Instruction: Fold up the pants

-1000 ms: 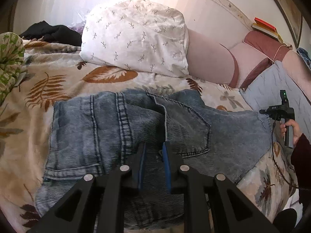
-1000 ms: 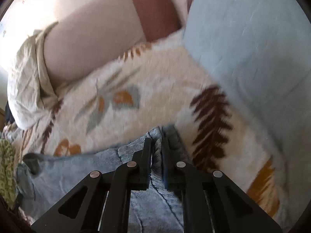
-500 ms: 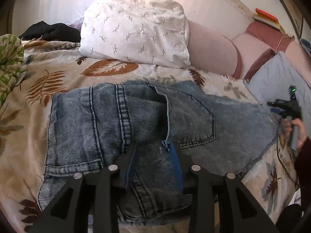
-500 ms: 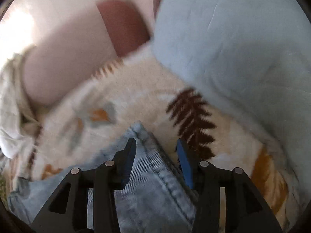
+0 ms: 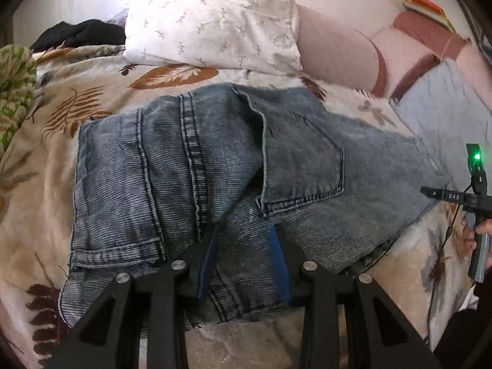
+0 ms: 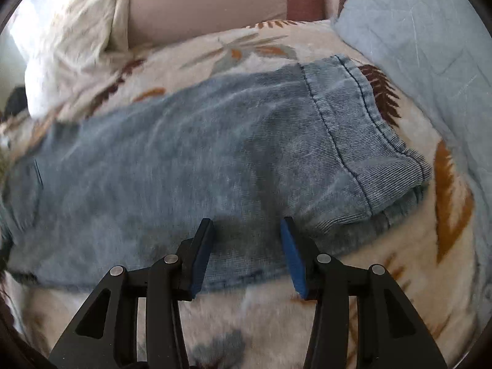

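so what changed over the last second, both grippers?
Both let go: the left gripper and right gripper were each shut on a fold of the jeans a second ago; now both are open and drawn back, denim lying flat. Jeans, leaf-print blanket and white pillow stayed put.

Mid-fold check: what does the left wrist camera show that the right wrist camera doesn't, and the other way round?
Only the left wrist view shows the back pocket, the hem end, the black clothing by the white pillow, and the right gripper's handle with its green light.

Only the right wrist view shows the folded right end's stitched edge against the blue quilt.

Both show the jeans lying on the leaf-print blanket, each gripper open above them: left gripper, right gripper.
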Motion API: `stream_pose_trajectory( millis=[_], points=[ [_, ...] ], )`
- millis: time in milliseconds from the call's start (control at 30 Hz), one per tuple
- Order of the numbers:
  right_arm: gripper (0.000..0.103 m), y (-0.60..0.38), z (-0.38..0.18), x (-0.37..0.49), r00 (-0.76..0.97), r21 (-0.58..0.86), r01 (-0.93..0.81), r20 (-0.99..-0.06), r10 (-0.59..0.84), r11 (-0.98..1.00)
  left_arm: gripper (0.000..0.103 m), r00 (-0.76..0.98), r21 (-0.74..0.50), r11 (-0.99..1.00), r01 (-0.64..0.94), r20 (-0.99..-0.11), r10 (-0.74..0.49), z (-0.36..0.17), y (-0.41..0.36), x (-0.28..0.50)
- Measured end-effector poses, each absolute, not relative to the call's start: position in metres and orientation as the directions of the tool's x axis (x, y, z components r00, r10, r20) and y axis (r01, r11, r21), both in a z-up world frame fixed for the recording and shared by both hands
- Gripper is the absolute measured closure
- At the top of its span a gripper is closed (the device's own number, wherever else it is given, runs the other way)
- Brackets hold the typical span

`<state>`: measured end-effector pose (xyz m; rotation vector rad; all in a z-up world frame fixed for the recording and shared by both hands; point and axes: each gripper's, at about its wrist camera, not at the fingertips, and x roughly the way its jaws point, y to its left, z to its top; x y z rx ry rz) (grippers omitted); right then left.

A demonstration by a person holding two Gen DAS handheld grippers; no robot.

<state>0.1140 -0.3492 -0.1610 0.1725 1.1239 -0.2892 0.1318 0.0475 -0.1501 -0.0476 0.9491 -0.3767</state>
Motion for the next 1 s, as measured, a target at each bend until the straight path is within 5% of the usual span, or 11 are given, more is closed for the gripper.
stream_pose_trajectory(
  millis=[233,467,700,933,1000],
  points=[
    [0.059,-0.296,-0.096,0.179,0.517,0.24,0.09,-0.841,0.16,0.967,0.061,0.622,-0.252,0.884,0.394,-0.635,-0.459,-0.112,0.038,0.113],
    [0.057,-0.199,-0.095,0.285,0.471,0.331,-0.14,-0.807,0.357,0.933,0.058,0.494,-0.303,0.801,0.516,-0.659,-0.567,-0.133,0.014,0.112],
    [0.057,-0.179,-0.138,0.344,0.351,0.339,-0.146,-0.861,0.369,0.929,0.089,0.356,-0.417,0.733,0.537,-0.676,-0.645,-0.147,0.01,0.119],
    [0.058,-0.154,-0.162,0.349,0.192,0.337,-0.217,-0.906,0.378,0.916,0.089,0.29,-0.428,0.719,0.548,-0.709,-0.643,-0.157,0.005,0.114],
    [0.083,-0.149,-0.163,0.347,0.167,0.298,-0.241,-0.925,0.342,0.924,0.089,0.289,-0.425,0.721,0.547,-0.713,-0.639,-0.158,0.005,0.114]
  ],
)
